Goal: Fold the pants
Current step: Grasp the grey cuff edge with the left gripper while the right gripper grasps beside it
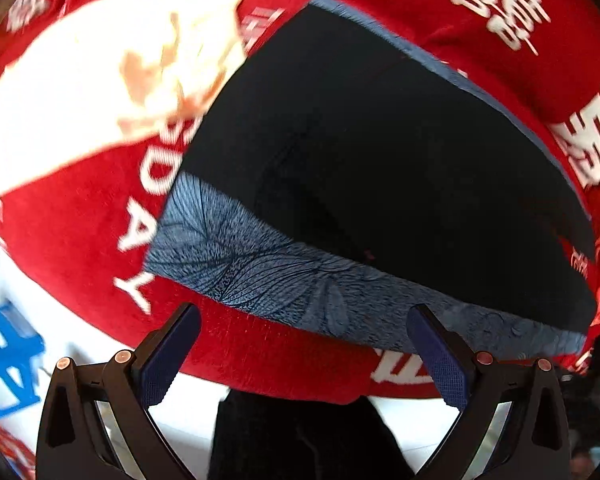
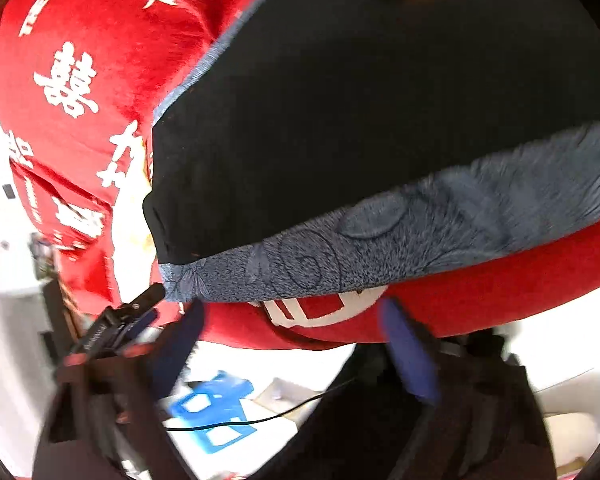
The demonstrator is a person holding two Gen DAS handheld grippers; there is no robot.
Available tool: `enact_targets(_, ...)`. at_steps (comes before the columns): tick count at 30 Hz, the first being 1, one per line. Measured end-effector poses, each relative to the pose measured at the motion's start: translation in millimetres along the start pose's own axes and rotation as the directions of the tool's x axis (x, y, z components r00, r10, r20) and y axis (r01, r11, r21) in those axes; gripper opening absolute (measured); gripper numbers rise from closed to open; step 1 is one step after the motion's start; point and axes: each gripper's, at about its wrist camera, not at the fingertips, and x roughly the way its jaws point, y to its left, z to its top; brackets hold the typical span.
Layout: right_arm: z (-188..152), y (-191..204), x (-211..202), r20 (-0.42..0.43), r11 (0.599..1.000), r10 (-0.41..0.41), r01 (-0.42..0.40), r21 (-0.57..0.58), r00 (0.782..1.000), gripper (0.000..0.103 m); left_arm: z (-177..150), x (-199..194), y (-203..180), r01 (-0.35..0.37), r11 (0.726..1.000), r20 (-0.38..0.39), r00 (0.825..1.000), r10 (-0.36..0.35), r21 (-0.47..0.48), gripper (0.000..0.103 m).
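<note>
The black pants [image 1: 380,160] lie flat as a broad dark panel on a blue-grey patterned cloth [image 1: 240,264], whose strip shows along the near edge. My left gripper [image 1: 304,312] hangs open just over that near edge, with nothing between its blue pads [image 1: 168,356]. In the right wrist view the pants [image 2: 360,120] fill the upper right above the same cloth strip [image 2: 420,232]. My right gripper [image 2: 294,306] is blurred. Its fingers stand apart below the strip with no fabric between them.
A red blanket [image 1: 80,248] with white lettering covers the surface under the cloth. White floor with a blue marking [image 2: 216,412] shows below. A black clamp-like part [image 2: 132,312] sits by the cloth's left corner. Dark clothing [image 1: 300,440] is close beneath the grippers.
</note>
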Motion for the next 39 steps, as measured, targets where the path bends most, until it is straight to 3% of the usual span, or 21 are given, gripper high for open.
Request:
enact_targets(6,-6.4,-45.1,27.8,0.025,0.989,0.123,-0.124,0.085,0.992,0.072,-9.0,21.2,35.3,0.092,0.991,-0.003,0.996,-0.093,-0.098,0.103)
enact_targets(9,-8.5,-51.5,27.9,0.054,0.977,0.186,-0.19,0.092,0.981,0.072,-6.3,27.6,40.4,0.136,0.984,0.0,0.991,-0.137,-0.112,0.103)
enact_targets(15,-7.1,-45.8,18.4,0.115,0.969,0.239,-0.245,0.039,0.964,0.071,6.4,25.5,31.6,0.179,0.979,0.034,0.984,-0.176,-0.102,0.103)
enact_targets(23,-4.3,-50.3,23.1,0.159,0.944,0.312,-0.324,0.061,0.937,0.071,5.1,31.3,19.3,0.153,0.985,0.031,0.988,-0.151,-0.079,0.103)
enact_targets(28,1.7,-52.0,32.5,0.183,0.911,0.38,-0.401,0.093,0.907,0.071,12.6,33.3,31.2,0.183,0.966,0.049,0.983,-0.177,-0.184,0.101)
enact_targets(29,5.5,-52.1,34.2,0.189,0.904,0.392,-0.415,0.1,0.9,0.071,13.0,32.6,32.7,0.176,0.964,0.054,0.984,-0.169,-0.2,0.093)
enact_targets(31,9.2,-53.2,38.2,0.194,0.885,0.413,-0.442,0.146,0.89,0.054,14.0,28.9,35.4,0.167,0.962,0.064,0.986,-0.156,-0.218,0.078)
enact_targets(32,9.6,-55.7,39.8,0.193,0.884,0.398,-0.431,0.179,0.897,0.022,14.3,26.8,36.7,0.161,0.963,0.067,0.986,-0.15,-0.218,0.06)
enact_targets(33,9.0,-57.6,42.1,0.183,0.893,0.357,-0.392,0.221,0.916,0.009,15.2,24.9,38.8,0.17,0.962,0.063,0.985,-0.16,-0.214,0.036)
enact_targets(34,7.2,-58.8,42.1,0.185,0.894,0.34,-0.378,0.24,0.922,0.009,12.5,26.2,40.0,0.19,0.958,0.057,0.982,-0.182,-0.213,0.024)
enact_targets(35,5.3,-57.0,40.2,0.192,0.892,0.343,-0.383,0.241,0.92,0.009,13.4,27.1,42.7,0.216,0.952,0.04,0.976,-0.212,-0.217,0.019)
enact_targets(39,2.8,-30.1,15.6,0.2,0.92,0.322,-0.356,0.163,0.925,0.009,16.5,4.7,36.0,0.239,0.956,0.057,0.971,-0.233,-0.172,0.019)
